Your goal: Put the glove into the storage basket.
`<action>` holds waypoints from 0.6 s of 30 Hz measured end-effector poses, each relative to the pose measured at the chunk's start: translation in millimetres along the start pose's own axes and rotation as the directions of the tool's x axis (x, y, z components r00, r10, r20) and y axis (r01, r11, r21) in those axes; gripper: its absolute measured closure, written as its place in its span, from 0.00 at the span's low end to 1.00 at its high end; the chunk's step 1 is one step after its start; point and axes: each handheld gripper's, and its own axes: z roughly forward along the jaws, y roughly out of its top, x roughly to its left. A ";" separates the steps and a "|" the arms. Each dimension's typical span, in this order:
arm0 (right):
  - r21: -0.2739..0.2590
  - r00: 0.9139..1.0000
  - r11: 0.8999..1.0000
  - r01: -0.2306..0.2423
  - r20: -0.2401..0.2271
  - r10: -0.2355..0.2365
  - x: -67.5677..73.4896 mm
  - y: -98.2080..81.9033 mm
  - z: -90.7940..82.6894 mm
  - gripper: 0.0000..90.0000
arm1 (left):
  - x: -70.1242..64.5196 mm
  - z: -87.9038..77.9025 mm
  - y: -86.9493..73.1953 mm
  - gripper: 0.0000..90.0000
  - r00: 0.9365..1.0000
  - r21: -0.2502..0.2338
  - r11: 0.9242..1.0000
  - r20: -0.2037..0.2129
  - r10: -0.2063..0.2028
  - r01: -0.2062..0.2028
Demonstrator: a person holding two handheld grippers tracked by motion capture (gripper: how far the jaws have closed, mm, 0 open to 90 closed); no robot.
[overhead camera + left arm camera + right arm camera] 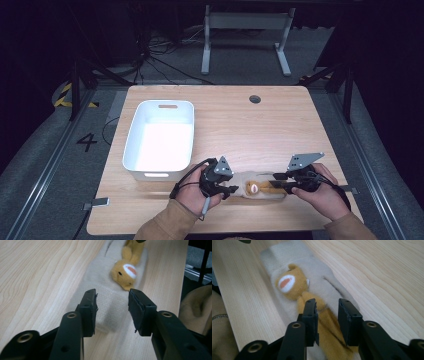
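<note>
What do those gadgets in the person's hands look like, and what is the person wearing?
Each tool is black: the left tool and right tool carry a grey three-cornered plate on top, have two flat black jaws with brass-ringed holes, and trail a black cable. The sleeves are tan.

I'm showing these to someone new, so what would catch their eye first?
Probably the beige sock with a yellow plush animal face, lying flat at the table's near edge between the two hands. The left gripper and right gripper meet it from opposite ends, jaws open. After that, the white bin standing left of centre on the wooden table.
</note>
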 end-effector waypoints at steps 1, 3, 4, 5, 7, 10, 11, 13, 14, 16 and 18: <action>-0.004 1.000 1.000 -0.001 -0.004 0.001 -0.1 0.1 0.7 0.74 | -0.6 1.5 1.0 0.63 1.000 -0.007 1.000 -0.002 0.012 -0.012; -0.008 1.000 1.000 -0.004 -0.010 0.004 -0.8 -0.4 0.3 0.72 | -1.2 3.5 2.7 0.61 1.000 -0.015 1.000 0.006 0.024 -0.024; -0.012 1.000 1.000 0.000 -0.011 -0.001 -1.7 -1.0 -0.5 0.69 | -0.9 4.8 3.8 0.60 0.999 -0.014 0.999 0.013 0.034 -0.034; -0.013 1.000 1.000 0.002 -0.015 -0.002 -2.3 -1.5 -0.9 0.67 | -0.9 5.7 4.5 0.59 0.999 -0.007 0.999 0.017 0.035 -0.035; -0.013 1.000 1.000 0.010 -0.022 -0.010 -2.4 -1.9 -0.6 0.63 | -0.3 9.5 7.1 0.58 0.999 0.014 0.999 0.032 0.035 -0.035; -0.027 0.999 0.999 0.017 -0.037 -0.018 -1.0 -2.0 3.6 0.52 | 0.7 14.3 11.0 0.56 0.998 0.028 0.999 0.046 0.032 -0.033; -0.027 0.999 0.999 0.019 -0.042 -0.020 -0.5 -2.2 4.7 0.51 | 1.2 16.7 12.8 0.55 0.998 0.027 0.999 0.050 0.028 -0.030; -0.029 0.999 0.999 0.030 -0.028 -0.031 0.4 -3.3 6.3 0.48 | 2.0 22.1 17.1 0.49 0.998 0.031 0.999 0.050 0.024 -0.026; -0.032 0.999 0.999 0.035 -0.021 -0.036 -0.1 -4.0 6.2 0.47 | 2.5 23.9 18.4 0.46 0.998 0.032 0.999 0.051 0.026 -0.027; -0.038 0.999 0.999 0.028 -0.015 -0.028 -1.0 -5.3 4.2 0.47 | 4.1 29.3 22.4 0.42 0.998 0.042 0.999 0.060 0.029 -0.031; -0.051 1.000 0.999 0.016 -0.014 -0.017 -3.1 -7.0 0.6 0.46 | 5.0 33.4 25.4 0.36 0.997 0.039 0.998 0.067 0.037 -0.039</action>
